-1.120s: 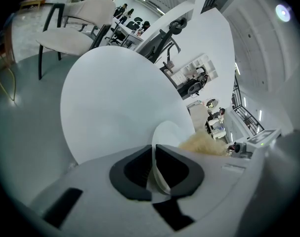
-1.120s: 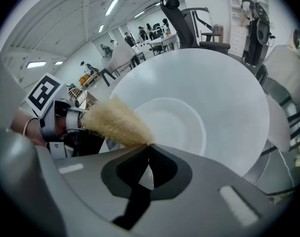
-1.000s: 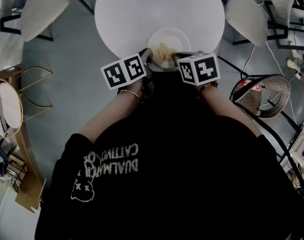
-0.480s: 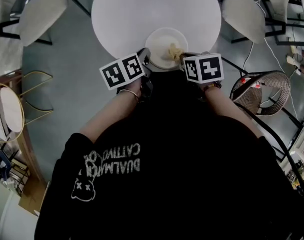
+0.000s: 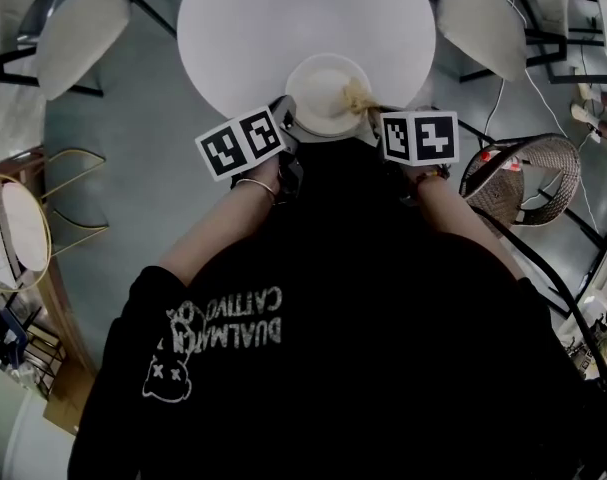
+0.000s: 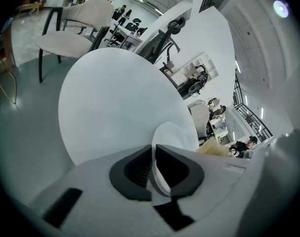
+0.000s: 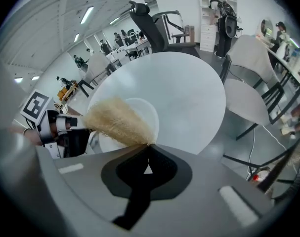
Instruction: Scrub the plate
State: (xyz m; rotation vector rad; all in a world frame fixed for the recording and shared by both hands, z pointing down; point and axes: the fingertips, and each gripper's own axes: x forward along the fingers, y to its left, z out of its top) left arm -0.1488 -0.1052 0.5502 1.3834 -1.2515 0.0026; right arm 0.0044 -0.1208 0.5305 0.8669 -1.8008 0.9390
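Observation:
A white plate (image 5: 323, 93) lies at the near edge of the round white table (image 5: 283, 18). My left gripper (image 5: 285, 116) is shut on the plate's near left rim; in the left gripper view the rim (image 6: 172, 137) runs between the dark pads of the gripper (image 6: 153, 169). My right gripper (image 5: 371, 114) is shut on a tan fibrous scrubber (image 5: 358, 96), which rests on the plate's right side. In the right gripper view the scrubber (image 7: 117, 122) fans out from the gripper (image 7: 149, 154) over the plate (image 7: 147, 113), with the left gripper (image 7: 56, 127) beyond it.
Pale chairs (image 5: 78, 23) (image 5: 488, 23) stand around the table. A wicker basket (image 5: 523, 183) sits on the floor at the right, with cables near it. A gold-framed side table (image 5: 18, 218) stands at the left. The person's dark shirt fills the lower head view.
The right gripper has carried the scrubber rightward across the plate, from its middle to its right rim. The left gripper has kept its hold on the rim.

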